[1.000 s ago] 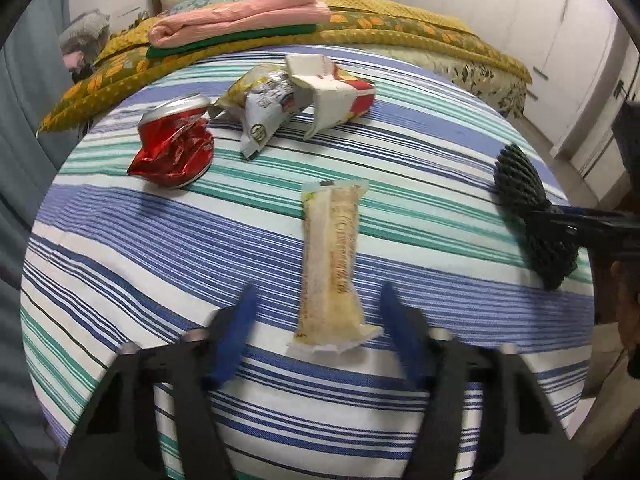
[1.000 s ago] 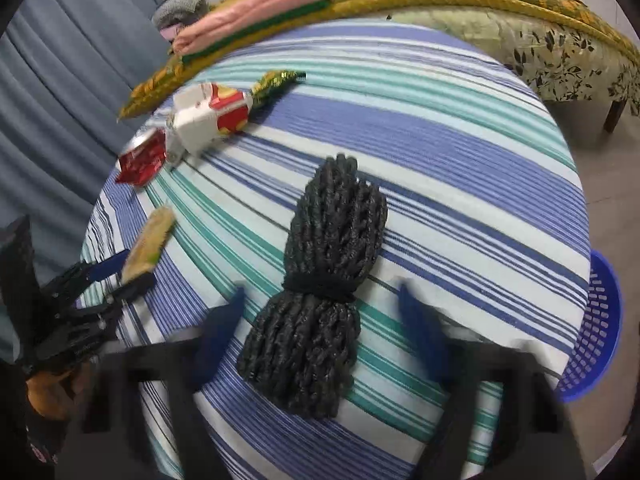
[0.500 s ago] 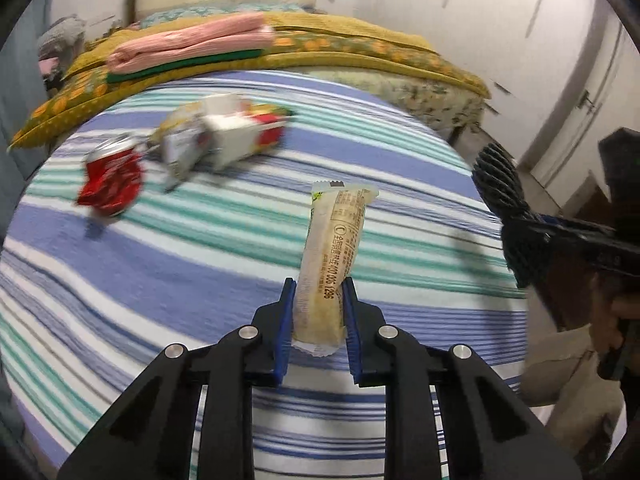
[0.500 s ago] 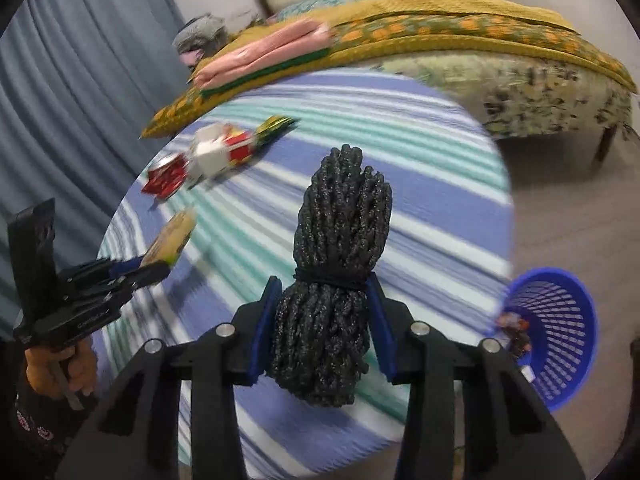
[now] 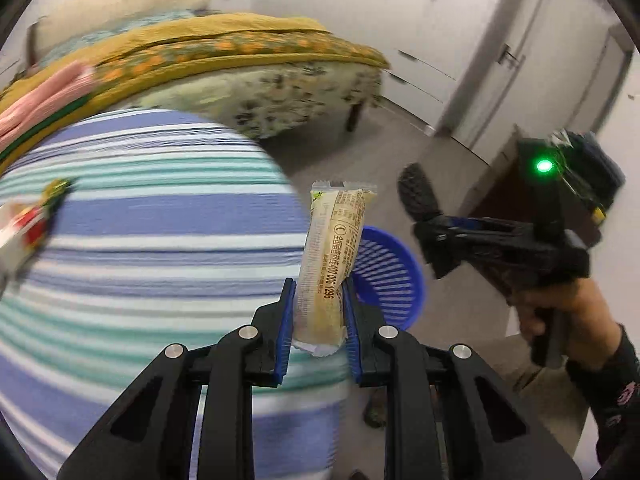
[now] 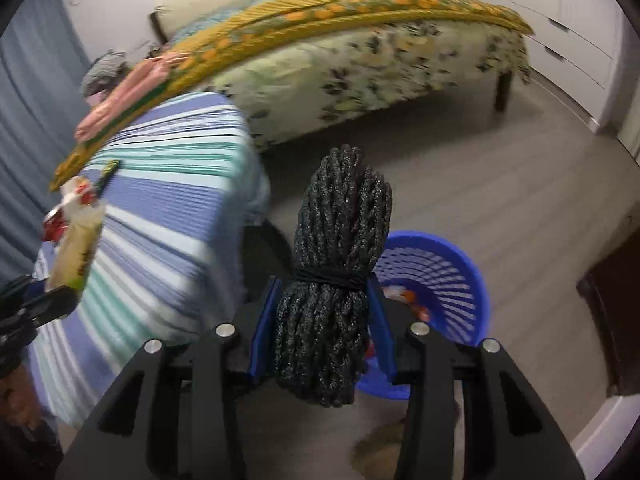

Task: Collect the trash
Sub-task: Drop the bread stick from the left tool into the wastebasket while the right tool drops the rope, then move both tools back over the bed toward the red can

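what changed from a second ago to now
Both claws closed and lifted their trash off the table: left claw took the snack wrapper, right claw the black mesh bundle. Both swung toward the blue basket. The other trash stayed on the striped cloth.

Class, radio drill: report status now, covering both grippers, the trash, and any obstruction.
Left gripper shut on snack wrapper. Right gripper shut on black mesh bundle. Blue basket ahead on floor, path clear. More trash on striped table.
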Tool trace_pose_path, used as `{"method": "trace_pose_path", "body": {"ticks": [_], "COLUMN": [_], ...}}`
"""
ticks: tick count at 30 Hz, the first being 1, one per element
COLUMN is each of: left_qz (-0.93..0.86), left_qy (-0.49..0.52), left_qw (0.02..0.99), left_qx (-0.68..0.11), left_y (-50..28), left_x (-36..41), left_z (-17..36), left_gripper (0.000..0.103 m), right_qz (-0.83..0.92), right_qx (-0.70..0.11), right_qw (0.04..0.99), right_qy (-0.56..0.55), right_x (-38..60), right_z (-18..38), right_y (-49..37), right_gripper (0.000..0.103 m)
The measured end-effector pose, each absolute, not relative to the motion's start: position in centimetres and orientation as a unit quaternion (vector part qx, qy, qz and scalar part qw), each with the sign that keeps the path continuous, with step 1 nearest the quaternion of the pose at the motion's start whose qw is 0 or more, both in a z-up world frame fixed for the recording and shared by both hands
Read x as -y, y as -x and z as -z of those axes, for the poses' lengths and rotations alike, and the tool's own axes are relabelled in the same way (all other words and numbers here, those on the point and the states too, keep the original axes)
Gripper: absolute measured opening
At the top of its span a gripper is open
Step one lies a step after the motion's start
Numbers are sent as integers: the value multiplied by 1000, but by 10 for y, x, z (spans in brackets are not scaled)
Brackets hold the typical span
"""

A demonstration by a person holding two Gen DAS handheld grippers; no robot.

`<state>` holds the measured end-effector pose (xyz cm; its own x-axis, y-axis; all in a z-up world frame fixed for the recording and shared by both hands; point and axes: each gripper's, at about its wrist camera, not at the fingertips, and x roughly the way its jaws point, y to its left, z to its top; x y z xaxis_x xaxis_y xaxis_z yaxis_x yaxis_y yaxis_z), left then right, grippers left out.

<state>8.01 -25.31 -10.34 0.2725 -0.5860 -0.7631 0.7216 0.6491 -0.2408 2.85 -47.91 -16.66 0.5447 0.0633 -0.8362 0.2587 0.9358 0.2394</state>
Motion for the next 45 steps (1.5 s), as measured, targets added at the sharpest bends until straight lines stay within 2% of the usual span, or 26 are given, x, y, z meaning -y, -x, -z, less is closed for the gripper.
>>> {"method": "trace_pose_path", "body": {"ticks": [4,13,14,15,16,17,21,23,29,33,41,45], "left_qz": [431,436,437,439,439,437,425,426,418,393,275,218], "left_qy": [-93,-127,-130,-131,-131,-132,-128,-120,-115,-118,-127,-118], "left_qw": [780,761,760,759,757,757,763,769,794,815,852,866], "left_qx": [-444,-464,-463,-464,-465,-467,-470,-460,-426,-410,-427,-434], "left_y": [-73,-86,-87,-91,-93,-95,-98,-94,-77,-71,-81,-96], "left_x": [309,408,415,426,431,436,439,429,379,323,177,100], "left_z": [117,181,188,198,205,210,212,201,159,142,151,154], "left_gripper": [22,24,27,31,43,52,64,76,89,92,92,92], "right_qz": [83,102,104,105,110,118,139,148,159,158,78,7], "right_qx": [-477,-478,-479,-479,-478,-475,-464,-457,-449,-431,-405,-399], "right_qw": [854,846,844,843,842,840,841,843,851,867,910,916], "right_qy": [-192,-214,-217,-220,-226,-232,-242,-242,-220,-192,-52,-32], "right_x": [516,557,561,564,568,573,584,587,575,549,425,345], "right_z": [188,208,211,213,215,216,210,206,200,189,169,162], "right_y": [-18,-17,-17,-18,-17,-16,-11,-9,-10,-16,-31,-39], "right_gripper": [41,43,45,53,66,69,73,77,80,87,87,88]}}
